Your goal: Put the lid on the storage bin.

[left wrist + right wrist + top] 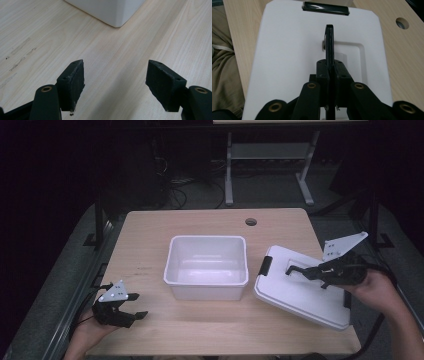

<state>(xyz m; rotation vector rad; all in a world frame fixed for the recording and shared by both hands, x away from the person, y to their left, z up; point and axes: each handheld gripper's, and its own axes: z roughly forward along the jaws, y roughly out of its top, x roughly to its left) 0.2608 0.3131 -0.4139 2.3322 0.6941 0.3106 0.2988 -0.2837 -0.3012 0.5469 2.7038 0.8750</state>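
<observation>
From the high view, a white bin [206, 266] stands open at the middle of the light wooden desk [150, 235]; just to its right lies a white lid [300, 287], tilted so that its near right corner overhangs the desk edge, with a black latch [265, 265] on the side nearest the bin; the right tongs [292, 269] reach over the lid from the right, a grey three-cornered plate riding above them, closed on the black handle [300, 269] that stands up from the lid's middle; the left tongs [137, 305] rest at the near left corner of the desk, well apart from the bin, jaws spread with nothing between them; a round cable hole [251, 221] sits near the far edge of the desk; no writing or brand can be read on bin or lid.

In the left gripper view, the left tongs [115, 86] stand open over bare wood grain, both pads clear; one corner of the bin [110, 11] shows at the top; faint scuff marks lie on the desk [37, 37] at the left.

In the right gripper view, the right tongs [329, 63] are pressed shut on the thin black handle [329, 37], which rises edge-on from a shallow recess in the lid [287, 50]; the latch [325, 8] lies across the lid's far edge; the cable hole [402, 23] shows at the upper right; the lid's surface is plain, with no label legible.
</observation>
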